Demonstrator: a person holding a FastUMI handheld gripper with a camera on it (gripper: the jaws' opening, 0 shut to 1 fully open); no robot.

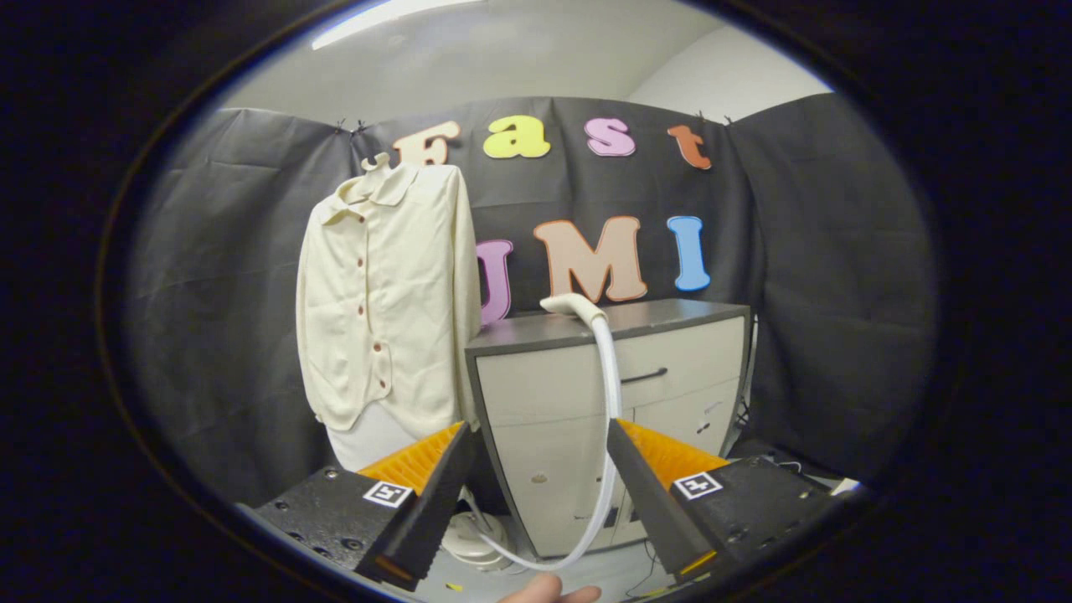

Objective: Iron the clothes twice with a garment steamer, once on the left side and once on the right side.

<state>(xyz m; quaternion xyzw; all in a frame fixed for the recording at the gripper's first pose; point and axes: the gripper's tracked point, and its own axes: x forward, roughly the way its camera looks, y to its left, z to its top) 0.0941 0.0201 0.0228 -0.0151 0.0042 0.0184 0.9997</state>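
Presently gripper [536, 494] fingers apart, empty; steamer head [571, 306] on cabinet [670, 368].

No legible text, brand or number.

Signs present:
- One square black-and-white coded marker [388, 493] on the left finger body of the gripper [538, 425].
- One matching marker [698, 484] on the right finger body.

Both markers carry block patterns, not characters. The fingers are spread apart and grip nothing.

Small marks on the cabinet [544, 385] front are too small to read.
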